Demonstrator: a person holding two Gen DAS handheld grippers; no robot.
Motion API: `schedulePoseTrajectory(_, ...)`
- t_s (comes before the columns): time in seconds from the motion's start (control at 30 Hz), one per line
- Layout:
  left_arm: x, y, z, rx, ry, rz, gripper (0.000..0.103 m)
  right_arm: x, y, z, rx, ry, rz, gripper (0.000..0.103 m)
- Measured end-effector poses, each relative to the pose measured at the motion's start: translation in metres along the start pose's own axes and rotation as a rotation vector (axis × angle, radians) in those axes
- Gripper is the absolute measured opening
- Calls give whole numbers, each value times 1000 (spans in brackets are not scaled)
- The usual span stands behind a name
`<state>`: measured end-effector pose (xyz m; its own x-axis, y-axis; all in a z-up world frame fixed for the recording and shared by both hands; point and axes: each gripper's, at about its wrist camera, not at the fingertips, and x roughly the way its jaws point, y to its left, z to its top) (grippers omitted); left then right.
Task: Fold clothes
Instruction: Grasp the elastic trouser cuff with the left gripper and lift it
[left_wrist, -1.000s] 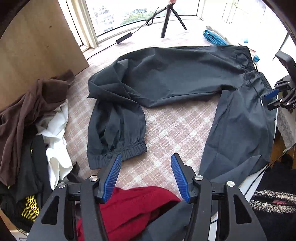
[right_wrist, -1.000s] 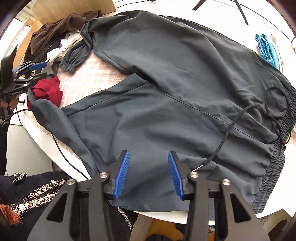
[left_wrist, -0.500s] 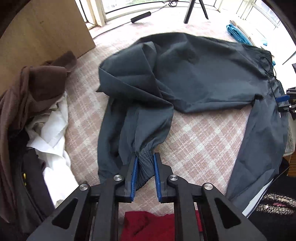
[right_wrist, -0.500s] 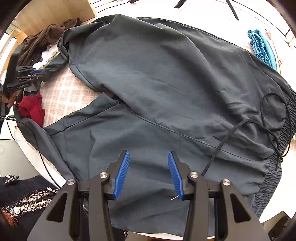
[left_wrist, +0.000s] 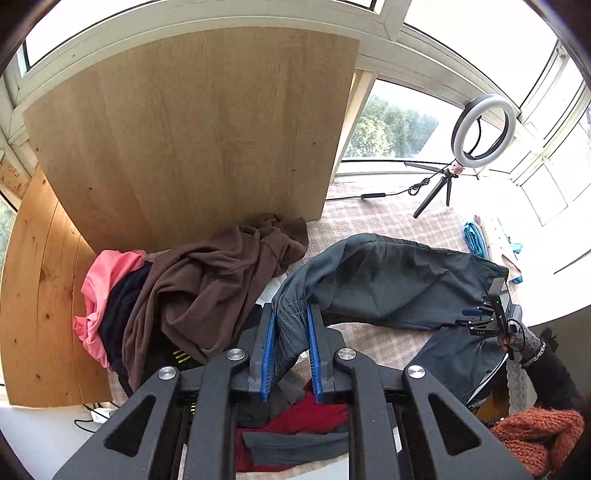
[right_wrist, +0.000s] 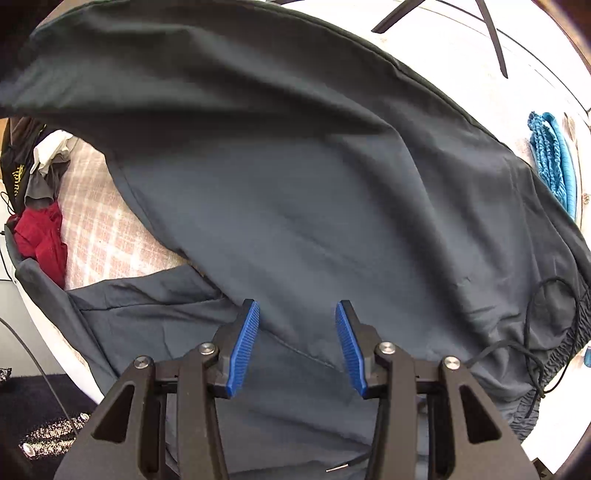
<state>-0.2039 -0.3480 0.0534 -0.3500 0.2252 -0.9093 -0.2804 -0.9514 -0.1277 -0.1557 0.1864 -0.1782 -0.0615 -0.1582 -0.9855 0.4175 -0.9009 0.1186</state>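
Note:
Dark grey track pants (left_wrist: 399, 284) lie on the checked table cloth (left_wrist: 373, 218). My left gripper (left_wrist: 290, 350) is shut on the elastic cuff (left_wrist: 288, 317) of one pant leg and holds it lifted above the table. In the right wrist view the lifted leg (right_wrist: 258, 110) arches over the other leg (right_wrist: 155, 314). My right gripper (right_wrist: 297, 347) is open and empty, just above the pants near the waistband (right_wrist: 576, 332) and its black drawstring (right_wrist: 532, 332). The right gripper also shows in the left wrist view (left_wrist: 487, 317).
A heap of clothes, brown (left_wrist: 207, 288), pink (left_wrist: 99, 280) and red (left_wrist: 295, 421), lies at the table's left. A wooden board (left_wrist: 184, 140) stands behind it. A ring light on a tripod (left_wrist: 476, 136) and a blue cloth (left_wrist: 474, 240) are at the far side.
My left gripper, shut on the cuff, has lifted it off the table and tilted up. The leg now hangs raised over the pants. My right gripper stayed open and moved closer over the pants.

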Motion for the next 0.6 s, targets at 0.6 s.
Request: schedulePoseTrajectory(0.6, 180, 43, 28, 64, 240, 218, 18, 21, -32, 132, -151, -86, -90, 55)
